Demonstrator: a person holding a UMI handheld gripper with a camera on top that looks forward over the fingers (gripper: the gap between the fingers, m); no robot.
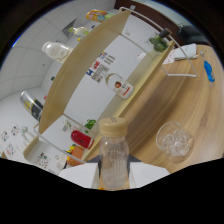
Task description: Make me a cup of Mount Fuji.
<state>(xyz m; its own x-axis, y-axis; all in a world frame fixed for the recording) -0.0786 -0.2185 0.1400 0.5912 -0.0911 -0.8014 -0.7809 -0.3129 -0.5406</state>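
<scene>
- Between my two fingers, right at the bottom of my view, a clear plastic bottle (114,157) with a tan cap is standing up. It is looking empty, or nearly so.
- I am seeing the gripper (114,172) only a little. The dark finger tips are peeking out on each side of the bottle. They are sitting close to its sides, but I cannot tell if they are pressing on it.
- The wooden table (170,107) is stretching out beyond the bottle.
- A clear glass cup (174,140) is sitting on the table, ahead of the fingers and off to the right of the bottle. Something that looks like ice is lying inside it.
- A wooden shelf (80,65) with white wire rails is running along the far side of the table.
- A red can (82,138) is lying on the shelf, just beyond the bottle.
- A white bottle with a red label (120,85) is lying farther along the shelf.
- A blue thing (208,70) is lying on the table, well away from the cup. It is too small for me to name.
</scene>
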